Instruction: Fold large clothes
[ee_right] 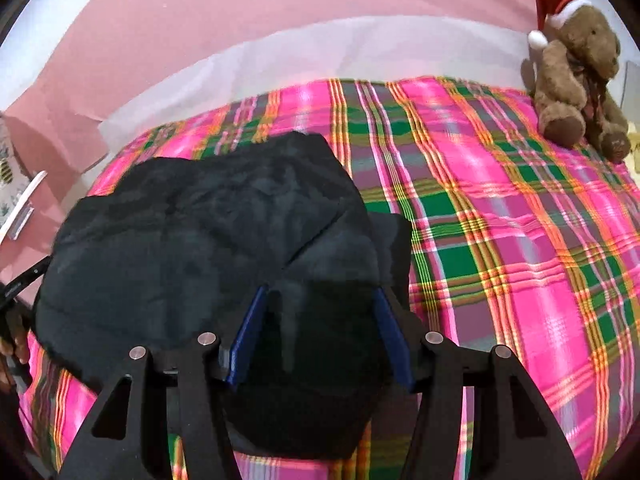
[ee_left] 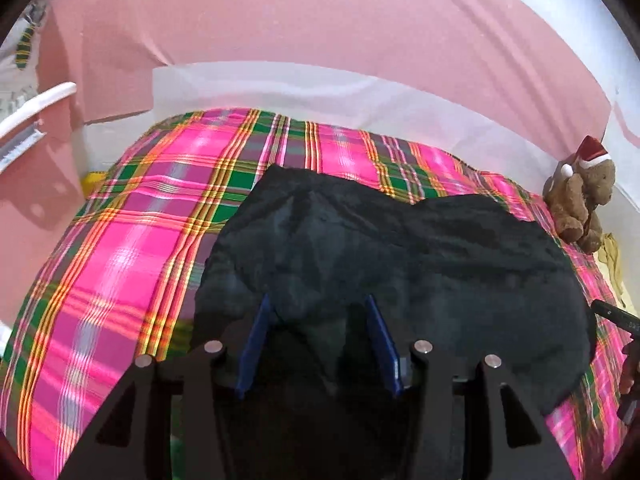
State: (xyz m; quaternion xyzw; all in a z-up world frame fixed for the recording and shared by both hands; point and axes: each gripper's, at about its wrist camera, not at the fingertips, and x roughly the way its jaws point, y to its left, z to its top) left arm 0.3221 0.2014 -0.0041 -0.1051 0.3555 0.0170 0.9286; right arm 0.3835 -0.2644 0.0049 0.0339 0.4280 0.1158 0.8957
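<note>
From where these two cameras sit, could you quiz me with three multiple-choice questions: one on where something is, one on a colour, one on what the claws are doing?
1. Where is the teddy bear?
A. On the dark garment
B. At the far right corner of the plaid bedspread
C. Between a claw's fingers

2. What colour is the bear's hat?
A. Red with white trim
B. Blue
C. Yellow

3. How do the two claws stand?
A. Both clamped tight
B. One open, one shut
C. Both open over the garment

Answers:
1 B: the bear sits on the plaid bedspread, well apart from the dark garment.
2 A: the red cone, white brim and pompom show plainly.
3 C: the left claw and right claw each show blue fingers spread apart with dark cloth between them.
</note>
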